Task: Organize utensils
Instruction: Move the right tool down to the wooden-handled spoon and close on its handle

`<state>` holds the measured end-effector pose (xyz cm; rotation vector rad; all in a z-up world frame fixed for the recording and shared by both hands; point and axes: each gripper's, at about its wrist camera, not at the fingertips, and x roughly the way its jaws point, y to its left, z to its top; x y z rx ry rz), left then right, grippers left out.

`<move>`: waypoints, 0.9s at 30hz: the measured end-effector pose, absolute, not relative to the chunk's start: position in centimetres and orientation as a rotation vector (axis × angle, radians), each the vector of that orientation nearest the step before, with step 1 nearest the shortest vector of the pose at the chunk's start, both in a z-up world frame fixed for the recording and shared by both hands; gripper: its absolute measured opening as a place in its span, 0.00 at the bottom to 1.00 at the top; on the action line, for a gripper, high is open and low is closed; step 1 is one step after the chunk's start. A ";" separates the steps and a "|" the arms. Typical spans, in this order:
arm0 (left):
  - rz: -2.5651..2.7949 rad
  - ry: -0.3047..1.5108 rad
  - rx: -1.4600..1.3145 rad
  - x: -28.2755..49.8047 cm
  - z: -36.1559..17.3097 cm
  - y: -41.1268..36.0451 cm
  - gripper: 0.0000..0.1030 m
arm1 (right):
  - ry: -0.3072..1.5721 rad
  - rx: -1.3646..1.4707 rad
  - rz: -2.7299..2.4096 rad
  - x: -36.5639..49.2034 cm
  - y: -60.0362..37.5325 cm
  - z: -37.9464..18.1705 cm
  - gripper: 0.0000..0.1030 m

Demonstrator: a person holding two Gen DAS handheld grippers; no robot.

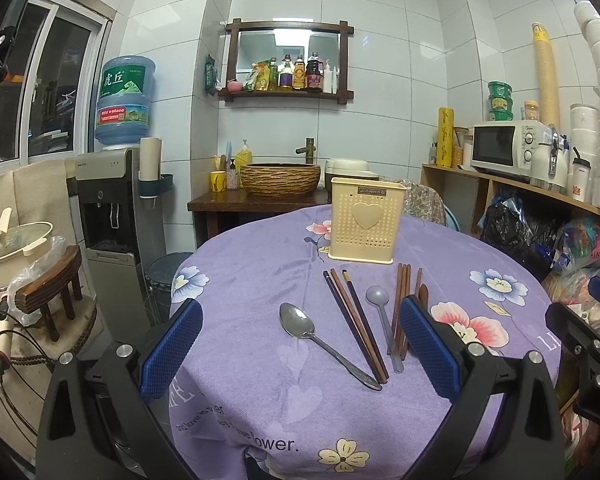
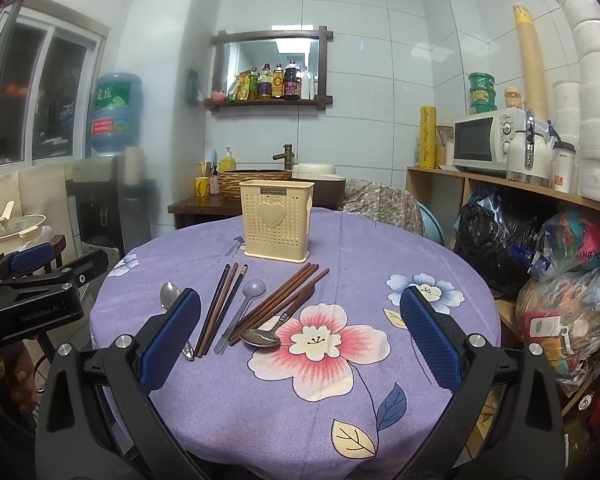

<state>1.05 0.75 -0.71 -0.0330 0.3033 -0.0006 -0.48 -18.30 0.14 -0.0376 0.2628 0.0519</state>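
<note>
A cream perforated utensil holder (image 1: 365, 221) stands upright at the table's far side; it also shows in the right wrist view (image 2: 276, 220). In front of it lie a steel spoon (image 1: 300, 322), dark chopsticks (image 1: 354, 322), a grey plastic spoon (image 1: 382, 312) and brown chopsticks (image 1: 402, 304). The right wrist view shows the dark chopsticks (image 2: 220, 308), grey spoon (image 2: 244, 306), brown chopsticks (image 2: 282, 300) and a second steel spoon (image 2: 262, 337). My left gripper (image 1: 300, 344) is open and empty above the utensils. My right gripper (image 2: 300, 332) is open and empty.
The round table has a purple flowered cloth (image 2: 320, 380). A water dispenser (image 1: 112, 216) and a stool with a pot (image 1: 48, 280) stand at the left. Shelves with a microwave (image 1: 508, 148) and bags (image 2: 540, 260) stand at the right.
</note>
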 end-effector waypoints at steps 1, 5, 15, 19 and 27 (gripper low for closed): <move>0.001 0.307 -0.037 1.2 -0.8 0.9 0.95 | 0.273 -0.038 0.052 -0.2 -18.3 0.1 0.95; 0.000 0.338 -0.031 2.1 -1.1 1.2 0.95 | 0.319 -0.041 0.050 1.0 -18.6 -0.4 0.95; -0.007 0.524 -0.060 6.7 -3.4 2.3 0.95 | 0.447 -0.015 0.052 5.6 -19.9 -2.1 0.95; -0.023 0.563 -0.068 8.1 -3.6 3.1 0.91 | 0.470 -0.023 0.033 7.6 -20.8 -2.4 0.95; -0.073 0.676 -0.067 11.3 -4.6 3.4 0.74 | 0.548 -0.052 0.030 10.9 -22.0 -3.3 0.95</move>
